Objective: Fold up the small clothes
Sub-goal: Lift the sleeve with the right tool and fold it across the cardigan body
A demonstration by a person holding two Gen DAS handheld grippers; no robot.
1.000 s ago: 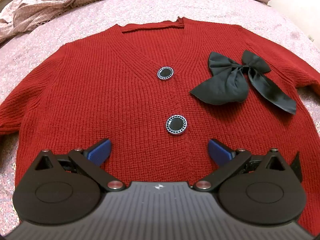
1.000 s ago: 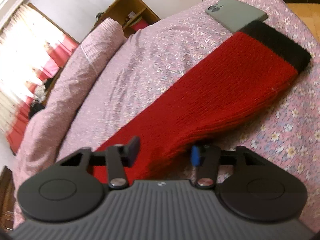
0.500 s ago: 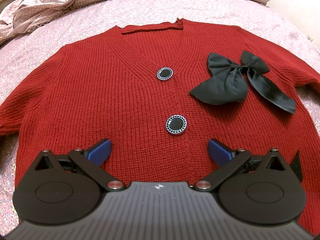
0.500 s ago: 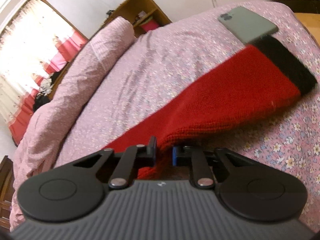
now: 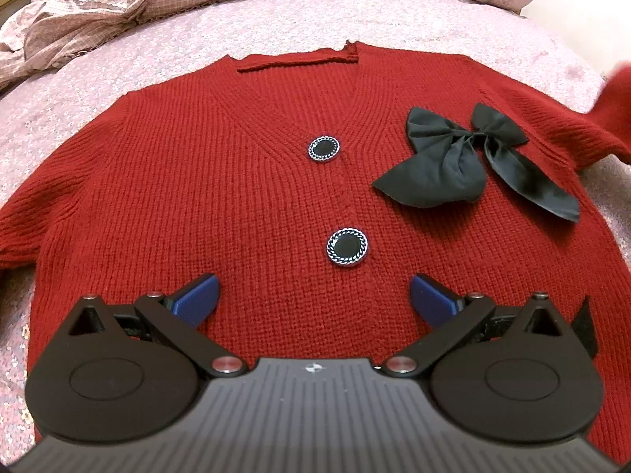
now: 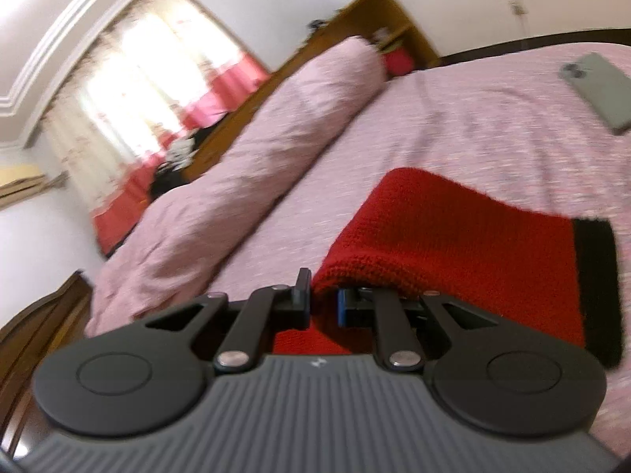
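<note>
A red knit cardigan (image 5: 221, 197) lies front up on the bed, with two black buttons (image 5: 346, 247) and a black bow (image 5: 457, 161) on its chest. My left gripper (image 5: 313, 295) hovers open over the cardigan's lower front, blue pads wide apart with nothing between them. My right gripper (image 6: 324, 302) is shut on the red sleeve (image 6: 445, 232), pinching its edge; the sleeve is raised off the bed and its black cuff (image 6: 595, 276) hangs to the right. In the left wrist view the raised sleeve (image 5: 615, 90) shows as a red blur at the right edge.
The pink floral bed sheet (image 6: 473, 118) spreads all around. A rolled pink quilt (image 6: 252, 149) lies along the far side, and bunched bedding (image 5: 118, 4) sits beyond the collar. A grey-green phone (image 6: 599, 90) lies on the bed to the right. Wooden shelves (image 6: 378, 23) stand behind.
My right gripper closed on the sleeve's edge and lifted it off the bed, tilting up. The left gripper stayed put; the sleeve now rises at the right edge of its view.
</note>
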